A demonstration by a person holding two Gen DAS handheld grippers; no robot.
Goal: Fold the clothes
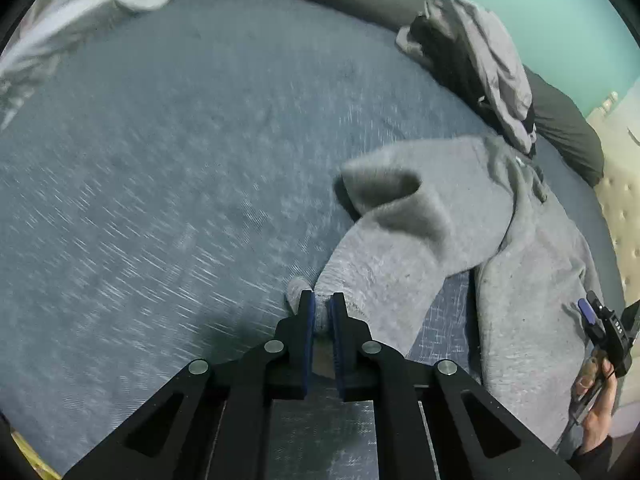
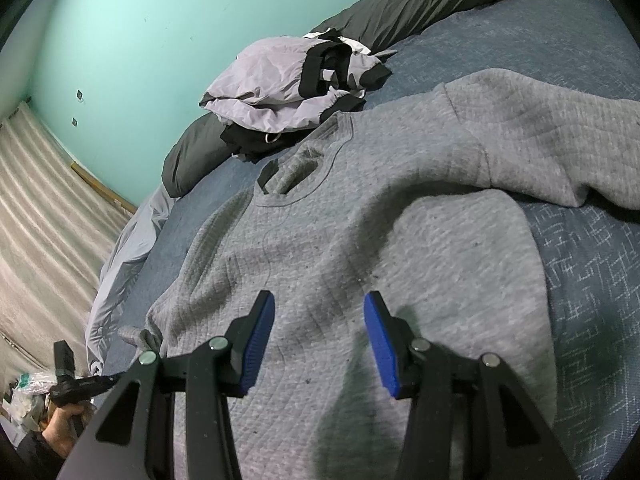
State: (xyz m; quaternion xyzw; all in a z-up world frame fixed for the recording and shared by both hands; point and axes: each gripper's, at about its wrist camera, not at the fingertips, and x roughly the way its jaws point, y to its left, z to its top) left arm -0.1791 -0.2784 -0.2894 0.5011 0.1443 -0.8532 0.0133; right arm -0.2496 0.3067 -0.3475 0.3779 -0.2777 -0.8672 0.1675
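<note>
A grey quilted sweatshirt (image 2: 360, 240) lies spread on the blue bed cover (image 1: 160, 160). In the left wrist view its body (image 1: 532, 280) lies at the right and one sleeve (image 1: 384, 256) runs toward me. My left gripper (image 1: 322, 312) is shut on that sleeve's cuff, just above the cover. My right gripper (image 2: 320, 320) is open and empty, hovering over the sweatshirt's lower body. The right gripper also shows at the right edge of the left wrist view (image 1: 600, 320).
A crumpled light grey and black jacket (image 2: 292, 80) lies past the sweatshirt's collar. Dark pillows (image 2: 420, 4) line the teal wall (image 2: 140, 40). A pale grey sheet (image 1: 80, 12) lies at the far left. A beige padded surface (image 1: 620, 208) borders the bed.
</note>
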